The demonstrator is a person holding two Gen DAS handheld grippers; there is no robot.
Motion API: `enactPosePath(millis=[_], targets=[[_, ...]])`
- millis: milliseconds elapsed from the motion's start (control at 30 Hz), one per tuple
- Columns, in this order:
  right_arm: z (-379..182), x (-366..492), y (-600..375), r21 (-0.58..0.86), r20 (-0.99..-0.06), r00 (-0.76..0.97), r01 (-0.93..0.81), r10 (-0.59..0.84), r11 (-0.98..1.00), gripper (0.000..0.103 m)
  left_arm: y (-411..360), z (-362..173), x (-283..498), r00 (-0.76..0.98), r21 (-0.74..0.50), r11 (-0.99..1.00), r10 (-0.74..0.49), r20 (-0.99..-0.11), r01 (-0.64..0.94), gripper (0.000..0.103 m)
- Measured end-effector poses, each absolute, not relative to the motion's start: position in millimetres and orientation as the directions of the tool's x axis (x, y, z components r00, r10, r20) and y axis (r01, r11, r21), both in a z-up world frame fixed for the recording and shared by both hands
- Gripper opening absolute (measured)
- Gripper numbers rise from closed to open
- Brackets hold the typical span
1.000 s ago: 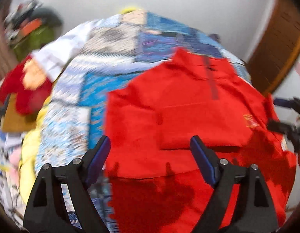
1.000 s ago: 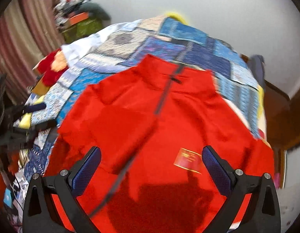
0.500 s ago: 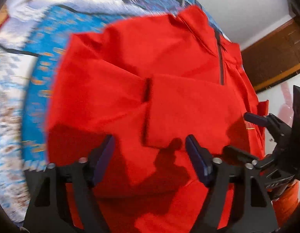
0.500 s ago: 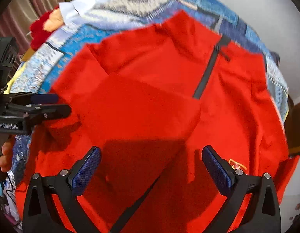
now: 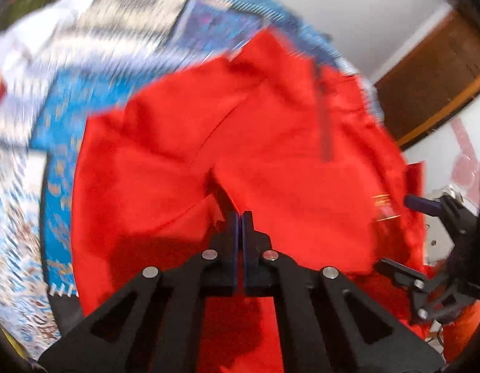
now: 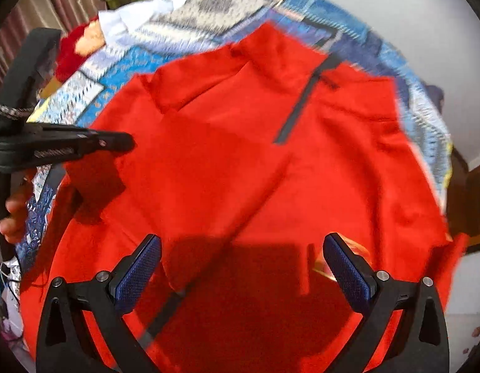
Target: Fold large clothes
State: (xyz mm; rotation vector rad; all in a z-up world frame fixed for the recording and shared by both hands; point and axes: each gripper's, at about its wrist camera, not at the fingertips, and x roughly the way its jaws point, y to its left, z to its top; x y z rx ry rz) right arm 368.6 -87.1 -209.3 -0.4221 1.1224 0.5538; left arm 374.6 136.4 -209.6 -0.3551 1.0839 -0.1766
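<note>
Now the left gripper (image 5: 240, 217) has just closed (pads pressed together, nothing visibly between) above the red zip-neck fabric pullover (image 6: 240, 161); the right gripper (image 6: 242, 267) stands spread over its hem.

Claw states, both hands

Left claw (image 5: 240, 217) had just closed, pads together, pointing steeply down. Right claw (image 6: 240, 267) stood wide open. Fingers (image 6: 11, 217) gripped the left handle.
</note>
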Motion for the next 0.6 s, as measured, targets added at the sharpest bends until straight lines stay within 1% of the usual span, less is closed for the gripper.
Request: enactPosePath(millis=[133,233,300,400,467,533,600], targets=[[-179,369,-133,-0.049,-0.893,0.400,-0.542,0.206,0.839,0.103,89,-145,378,0.547,-0.317,0.945,-0.307,-0.778,0.079,0.001],[-159,370,-178,-0.029,-0.871,0.447,-0.459,0.203,0.888,0.103,54,-100,380,0.592,-0.299,0.940,-0.335,-0.733,0.163,0.001],[-149,369,-209,-0.024,-0.859,0.476,-0.403,0.187,0.915,0.103,20,-78,384,0.617,-0.257,0.942,-0.335,-0.712,0.216,0.001],[-140,364,-258,-0.011,-0.846,0.507,-0.330,0.167,0.944,0.103,-23,-63,389,0.621,-0.219,0.934,-0.352,-0.700,0.283,0.001],[-139,361,-289,0.009,-0.844,0.514,-0.273,0.153,0.962,0.103,-55,-64,395,0.596,-0.208,0.922,-0.371,-0.713,0.326,0.001],[-142,357,-319,0.034,-0.850,0.507,-0.218,0.143,0.975,0.103,-88,-76,401,0.554,-0.204,0.911,-0.383,-0.739,0.359,0.001],[-147,353,-344,0.041,-0.857,0.500,-0.167,0.121,0.985,0.103,-116,-100,407,0.496,-0.197,0.902,-0.381,-0.780,0.383,0.001]])
